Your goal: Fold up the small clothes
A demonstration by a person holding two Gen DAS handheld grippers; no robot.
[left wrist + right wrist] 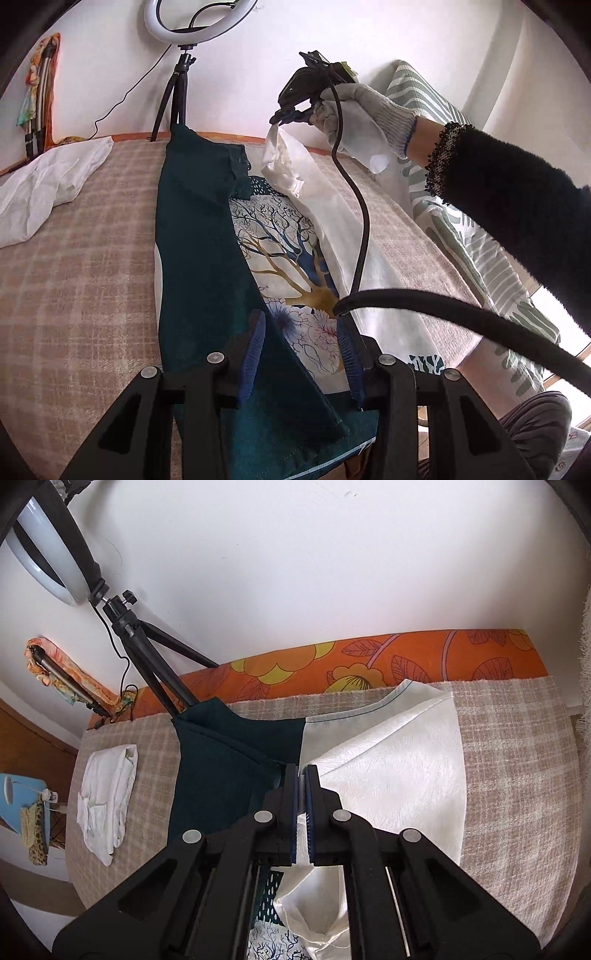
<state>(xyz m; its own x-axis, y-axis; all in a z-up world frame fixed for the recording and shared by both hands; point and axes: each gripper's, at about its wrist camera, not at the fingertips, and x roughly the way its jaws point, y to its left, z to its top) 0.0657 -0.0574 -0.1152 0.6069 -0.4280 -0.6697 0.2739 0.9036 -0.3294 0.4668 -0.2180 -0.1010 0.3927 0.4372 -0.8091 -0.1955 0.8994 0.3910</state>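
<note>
**Right tool lifts the garment's white edge; left tool stands partly open over the near hem**

Nearest, the left tool [301,354] hangs low over the garment [207,258], its blue fingers [253,362] partly spread; the teal fold and the tree-printed panel show between them, and the pads do not appear to press on the cloth. A black cable [443,310] crosses just in front, over the white part.

The garment lies lengthwise on the checked beige table [74,258], teal half folded over to the left, white half to the right. Bare table lies open on both sides of it.

Farther off, the right tool [291,116], in a gloved hand [354,114], is closed on the white edge [284,162] and holds it off the table. In the right wrist view its jaws are pinched together with white cloth between them.

At the far left, a crumpled white cloth [44,184] lies well apart from the garment. Behind the table's far edge stands a ring light [173,74] on a tripod.
</note>
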